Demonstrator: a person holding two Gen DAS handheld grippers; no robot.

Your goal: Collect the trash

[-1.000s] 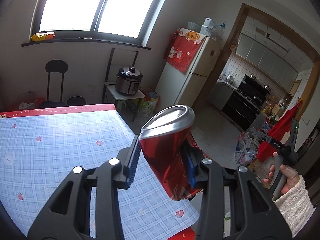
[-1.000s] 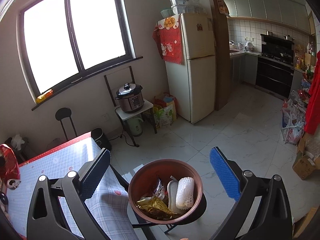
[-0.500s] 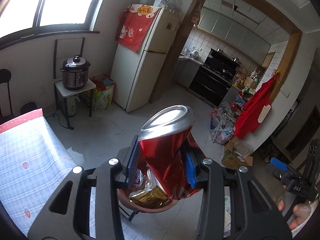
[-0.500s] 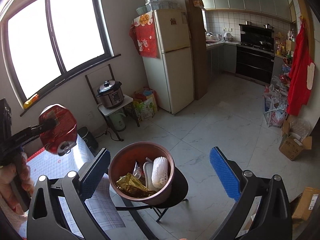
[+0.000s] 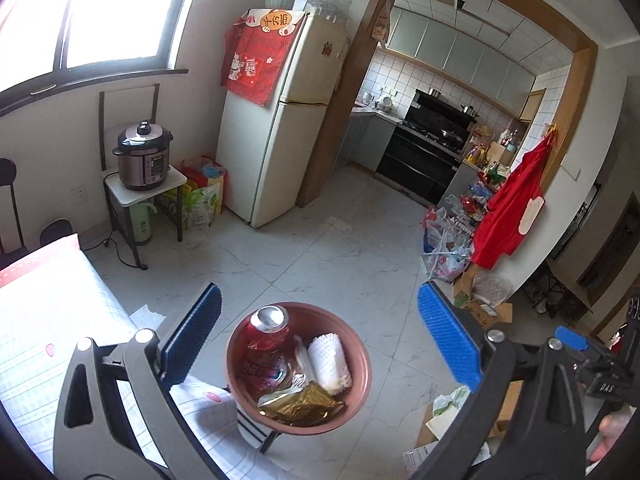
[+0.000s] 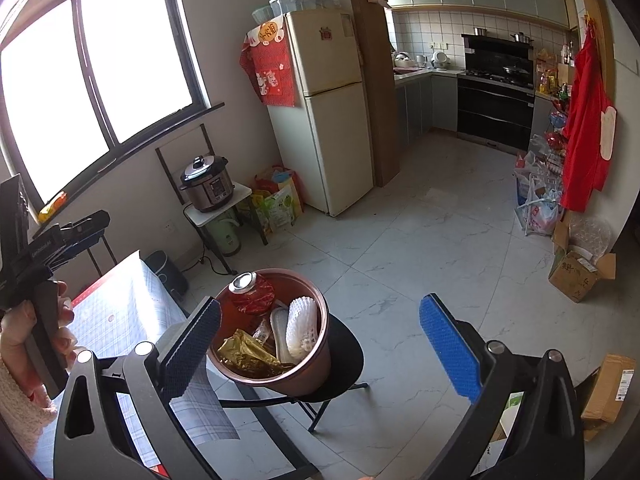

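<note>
A crushed red can [image 5: 266, 344] lies inside the brown trash bin [image 5: 357, 396], beside a white foam net [image 5: 330, 360] and a gold wrapper [image 5: 298, 402]. My left gripper [image 5: 320, 336] is open and empty above the bin. In the right wrist view the can [image 6: 251, 294] shows at the far side of the bin [image 6: 316, 364], which stands on a black stool [image 6: 348, 360]. My right gripper [image 6: 320, 344] is open and empty just in front of the bin. The left gripper [image 6: 76, 228] shows at the left edge.
A plaid-covered table [image 5: 48, 320] is at the left, next to the bin. A fridge [image 5: 280, 120], a pressure cooker [image 5: 142, 156] on a small stand, cardboard boxes [image 6: 580, 276] and bags on the tiled floor lie beyond.
My left gripper swung from over the table to above the bin, opened and let go of the red can, which now lies in the bin. My right gripper stayed open.
</note>
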